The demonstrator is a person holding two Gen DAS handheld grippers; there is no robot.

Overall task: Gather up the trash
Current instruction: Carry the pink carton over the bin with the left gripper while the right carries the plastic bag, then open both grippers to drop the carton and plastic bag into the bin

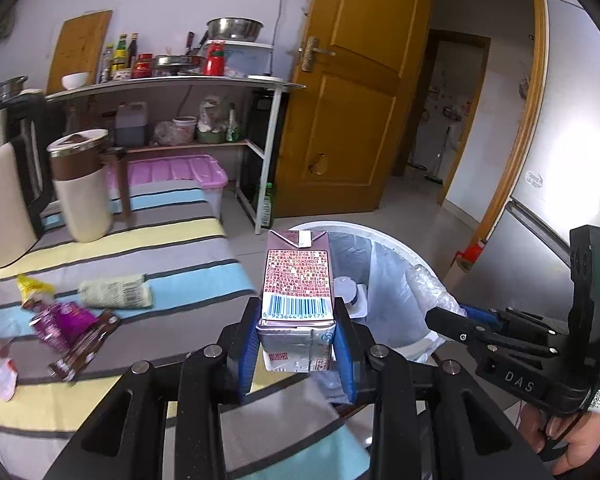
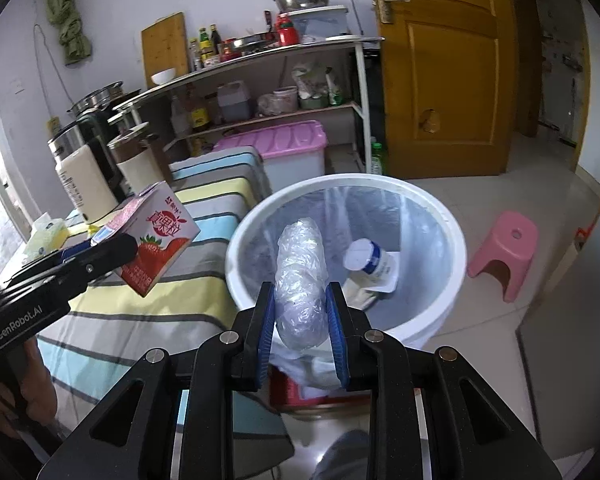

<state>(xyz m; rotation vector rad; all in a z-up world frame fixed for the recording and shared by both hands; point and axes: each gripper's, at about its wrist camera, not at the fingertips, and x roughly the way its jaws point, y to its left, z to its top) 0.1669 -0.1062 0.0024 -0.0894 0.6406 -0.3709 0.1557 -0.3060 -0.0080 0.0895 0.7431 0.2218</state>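
My left gripper [image 1: 298, 320] is shut on a pink strawberry milk carton [image 1: 298, 276], held at the table's right edge beside the bin. The right wrist view shows the same carton [image 2: 160, 236] at the left, near the bin's rim. My right gripper [image 2: 300, 308] is shut on a crumpled clear plastic bottle [image 2: 300, 272], held over the near rim of the white bin [image 2: 448, 280], which is lined with a clear bag. A small white bottle [image 2: 372, 260] lies inside the bin. Several wrappers, among them a purple one [image 1: 66, 320], lie on the striped tablecloth [image 1: 180, 240].
Two kettles [image 1: 82, 188] stand at the table's far left. Behind are a metal shelf [image 1: 172, 84] with bottles and bowls, a pink-lidded box [image 1: 180, 168] and a wooden door [image 1: 352, 80]. A pink stool [image 2: 508, 248] stands on the tiled floor right of the bin.
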